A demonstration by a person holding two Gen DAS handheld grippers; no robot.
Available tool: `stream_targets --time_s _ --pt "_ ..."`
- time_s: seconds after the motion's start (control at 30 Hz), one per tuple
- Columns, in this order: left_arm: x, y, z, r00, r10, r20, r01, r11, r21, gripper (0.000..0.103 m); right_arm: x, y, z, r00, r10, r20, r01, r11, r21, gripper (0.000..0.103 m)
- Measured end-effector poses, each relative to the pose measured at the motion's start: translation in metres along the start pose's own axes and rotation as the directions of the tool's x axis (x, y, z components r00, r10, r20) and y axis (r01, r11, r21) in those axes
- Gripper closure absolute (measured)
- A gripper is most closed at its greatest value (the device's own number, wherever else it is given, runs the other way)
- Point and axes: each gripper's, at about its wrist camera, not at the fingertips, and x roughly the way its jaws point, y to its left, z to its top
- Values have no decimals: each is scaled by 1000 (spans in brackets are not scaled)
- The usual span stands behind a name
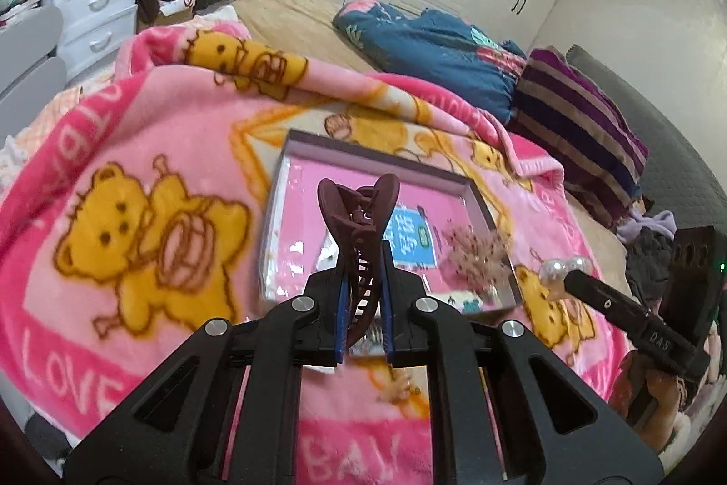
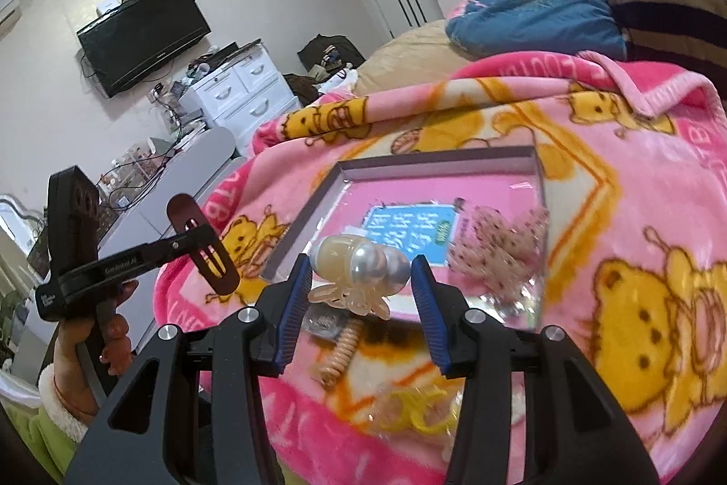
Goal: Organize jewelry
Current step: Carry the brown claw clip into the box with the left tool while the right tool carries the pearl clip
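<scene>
- Left gripper (image 1: 361, 294), black with blue pads, clamps a dark maroon plastic claw hair clip (image 1: 359, 221) by its toothed end, so the clip's curved handles stick up and forward.
- Right gripper (image 2: 361, 280) has a pearl-topped, translucent cream claw clip (image 2: 359, 271) between its blue pads; the jaws look fairly wide, and whether the pads actually press on the clip cannot be told.
- Both grippers hover over a pink teddy-bear fleece blanket (image 1: 136, 130) spread on a bed, apparently carrying the clips toward storage.
- A shallow grey-rimmed open box with a pink lining (image 1: 477, 185) lies just ahead of both grippers; the clips are above its near edge, not yet inside.
- A fuzzy pink hair accessory (image 2: 500, 244) already rests in the box.
- A coiled peach hair tie (image 2: 341, 357) and yellow rings (image 2: 418, 407) lie on the blanket, outside the box.
</scene>
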Motion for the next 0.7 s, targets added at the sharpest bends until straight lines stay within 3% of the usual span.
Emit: stream_targets --time_s 0.33,0.7 --pt "13 3 27 999 21 47 -20 1000 -22 98 20 0 24 999 12 41 -14 999 42 59" --pt "59 -23 35 998 -62 -2 62 998 -21 98 27 -30 30 995 -83 47 78 993 91 59"
